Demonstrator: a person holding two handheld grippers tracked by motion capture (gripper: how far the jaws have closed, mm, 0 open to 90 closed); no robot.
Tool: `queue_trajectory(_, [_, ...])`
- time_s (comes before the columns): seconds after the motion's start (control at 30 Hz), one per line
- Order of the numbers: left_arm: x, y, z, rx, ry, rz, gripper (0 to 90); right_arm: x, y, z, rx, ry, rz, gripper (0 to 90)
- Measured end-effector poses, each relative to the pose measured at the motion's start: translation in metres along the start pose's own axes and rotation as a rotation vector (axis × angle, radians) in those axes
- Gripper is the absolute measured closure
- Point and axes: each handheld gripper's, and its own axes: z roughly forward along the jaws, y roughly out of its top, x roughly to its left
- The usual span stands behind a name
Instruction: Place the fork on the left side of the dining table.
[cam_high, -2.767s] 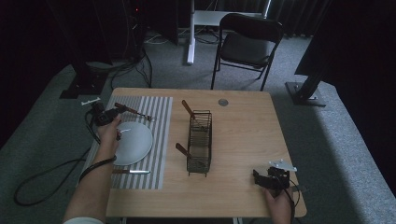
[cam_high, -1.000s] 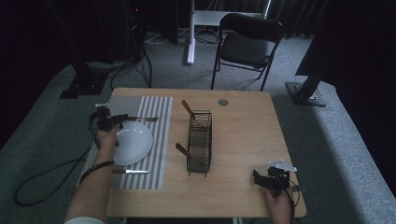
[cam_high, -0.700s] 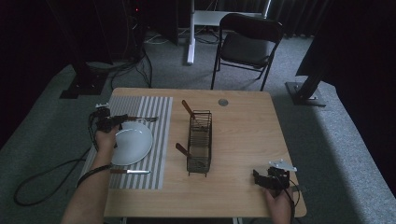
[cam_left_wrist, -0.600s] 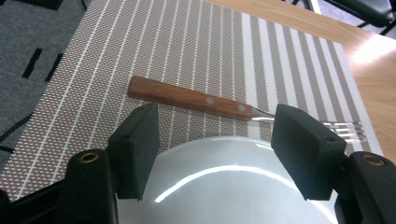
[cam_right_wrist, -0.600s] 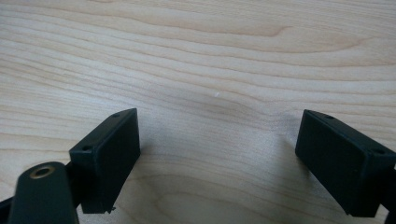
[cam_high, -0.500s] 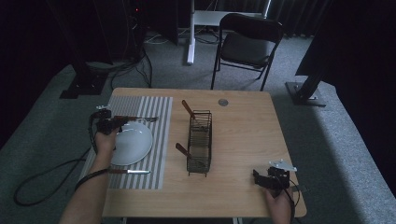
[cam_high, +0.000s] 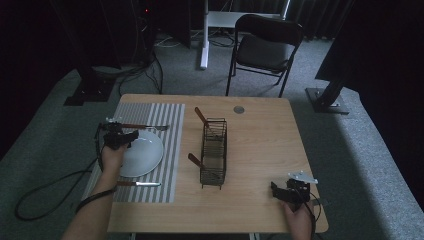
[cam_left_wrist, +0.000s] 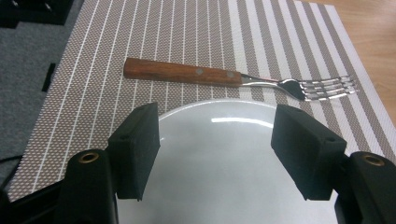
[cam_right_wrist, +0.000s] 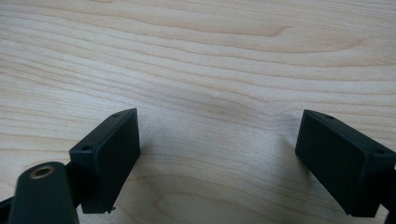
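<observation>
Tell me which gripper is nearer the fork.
Left. The left gripper hangs over the plate, its open jaws facing the fork just beyond the rim. The right gripper rests open at the table's opposite near corner, past the wire basket.

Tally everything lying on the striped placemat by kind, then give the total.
Fork, wooden handle: 1
Knife: 1
White plate: 1
Total on the placemat: 3
</observation>
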Motion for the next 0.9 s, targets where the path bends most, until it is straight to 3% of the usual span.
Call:
queue_trajectory(0.23, [0.0,-0.003,-0.012,-0.012,-0.013,0.009,32.8,0.0,0.0,0.0,0.0,0.0,0.0,13.5])
queue_trajectory(0.47, [-0.004,-0.011,-0.023,-0.022,-0.024,0.073,28.5,0.0,0.0,0.0,0.0,0.0,0.001,13.5])
queue_trajectory(0.6, [-0.005,-0.017,-0.029,-0.035,-0.05,0.059,28.5,0.0,0.0,0.0,0.0,0.0,0.001,13.5])
queue_trajectory(0.8, [-0.01,-0.026,-0.038,-0.041,-0.055,0.088,28.5,0.0,0.0,0.0,0.0,0.0,0.001,13.5])
queue_trajectory(0.83, [-0.01,-0.027,-0.04,-0.046,-0.063,0.077,28.5,0.0,0.0,0.0,-0.001,0.0,0.0,13.5])
queue_trajectory(0.9, [-0.011,-0.03,-0.043,-0.047,-0.044,0.092,28.5,0.0,0.0,0.0,-0.001,0.0,0.0,13.5])
